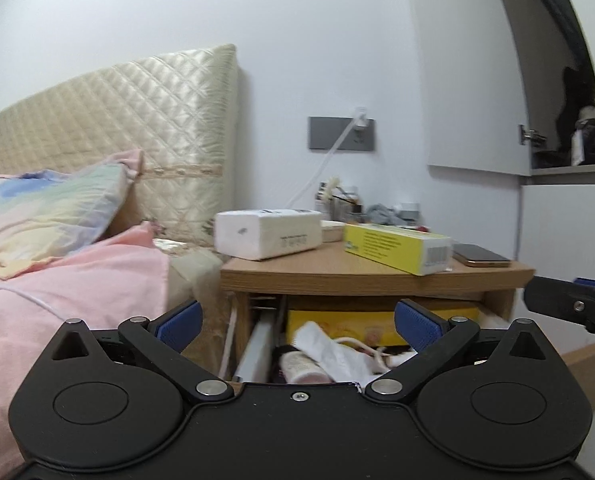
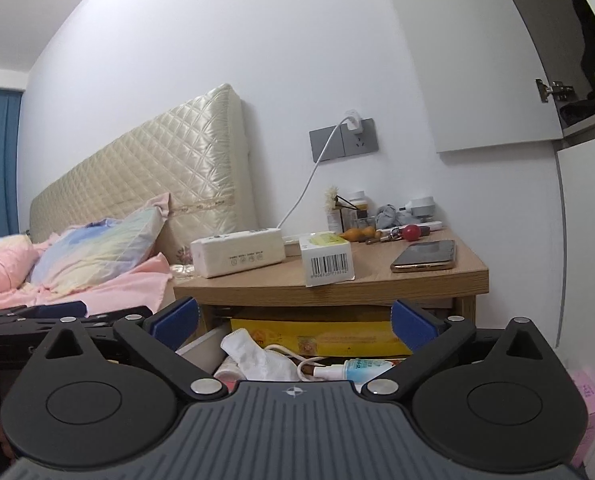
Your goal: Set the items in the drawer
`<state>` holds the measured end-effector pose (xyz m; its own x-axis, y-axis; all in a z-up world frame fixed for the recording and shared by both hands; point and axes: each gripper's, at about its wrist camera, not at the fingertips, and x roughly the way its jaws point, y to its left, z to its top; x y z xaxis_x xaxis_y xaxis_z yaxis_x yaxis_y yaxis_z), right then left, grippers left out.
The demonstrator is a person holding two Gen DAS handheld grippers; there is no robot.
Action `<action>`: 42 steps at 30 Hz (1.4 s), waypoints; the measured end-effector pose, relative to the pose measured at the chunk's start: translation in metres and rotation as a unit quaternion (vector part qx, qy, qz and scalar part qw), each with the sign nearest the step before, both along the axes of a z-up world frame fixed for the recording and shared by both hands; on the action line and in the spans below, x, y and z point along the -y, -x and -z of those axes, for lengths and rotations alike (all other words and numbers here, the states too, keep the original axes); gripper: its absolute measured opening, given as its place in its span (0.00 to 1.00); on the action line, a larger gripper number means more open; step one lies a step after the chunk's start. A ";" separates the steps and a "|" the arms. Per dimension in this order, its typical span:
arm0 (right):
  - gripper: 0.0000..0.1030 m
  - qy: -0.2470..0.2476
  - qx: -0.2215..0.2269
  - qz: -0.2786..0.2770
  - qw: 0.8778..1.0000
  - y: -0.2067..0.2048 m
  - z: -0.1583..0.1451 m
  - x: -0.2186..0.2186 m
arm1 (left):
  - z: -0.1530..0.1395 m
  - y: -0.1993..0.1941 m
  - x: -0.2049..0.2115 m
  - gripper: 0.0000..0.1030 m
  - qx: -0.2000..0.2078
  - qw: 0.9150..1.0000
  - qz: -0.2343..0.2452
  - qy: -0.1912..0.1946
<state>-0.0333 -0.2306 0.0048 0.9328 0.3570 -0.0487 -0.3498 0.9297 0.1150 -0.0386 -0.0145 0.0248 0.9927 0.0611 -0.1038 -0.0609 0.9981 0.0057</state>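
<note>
- Drawer (image 2: pixel 201 346) of the wooden nightstand (image 2: pixel 329 294) is sitting pulled out, right under the tabletop and straight in front of both your grippers.
- You are holding the left gripper (image 1: pixel 299 322) low in front of the drawer with its blue fingers (image 1: pixel 181 325) spread wide apart, and nothing is sitting between them.
- You are holding the right gripper (image 2: pixel 295 322) just beside it, also with its fingers (image 2: pixel 411 326) wide apart and gripping nothing.
- Inside the drawer a crumpled white cloth (image 2: pixel 257 356) is lying on top of other things, with a white cable (image 2: pixel 293 354) curling next to it.
- A small white and blue spray bottle (image 2: pixel 357 370) is lying on its side near the cable.
- A yellow box (image 2: pixel 317 336) is filling the back of the drawer.
- A pink and white tube (image 1: pixel 301 368) is poking out under the cloth.
- On the nightstand top a white tissue pack (image 2: pixel 237 252) is lying near the bed side.
- A yellow and white box with a barcode (image 2: pixel 327 258) is resting near the front edge, just beside the tissue pack.
- A phone (image 2: pixel 425 256) is lying flat toward the right side of the top.
- Small clutter is crowding the back of the top, and a red ball (image 2: pixel 411 232) is showing there; the rest is too small to name.
- A white charger (image 2: pixel 353 120) is plugged into the grey wall socket (image 2: pixel 341 138) above.
- A pastel pillow (image 2: pixel 97 252) is leaning on the quilted cream headboard (image 2: pixel 157 176), with a pink blanket (image 1: pixel 77 280) lying below it.
</note>
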 end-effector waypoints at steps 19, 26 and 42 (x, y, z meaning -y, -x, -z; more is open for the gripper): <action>1.00 0.012 0.012 0.037 0.999 -0.007 0.010 -0.017 | 0.015 0.005 -0.007 0.99 0.015 0.999 0.010 -0.031; 1.00 0.016 0.014 0.036 0.999 -0.006 0.010 -0.019 | 0.015 0.001 -0.017 0.99 -0.001 1.000 -0.007 -0.002; 1.00 0.013 0.010 0.047 0.999 -0.003 0.010 -0.010 | 0.013 0.003 -0.016 0.99 -0.008 1.000 -0.004 0.005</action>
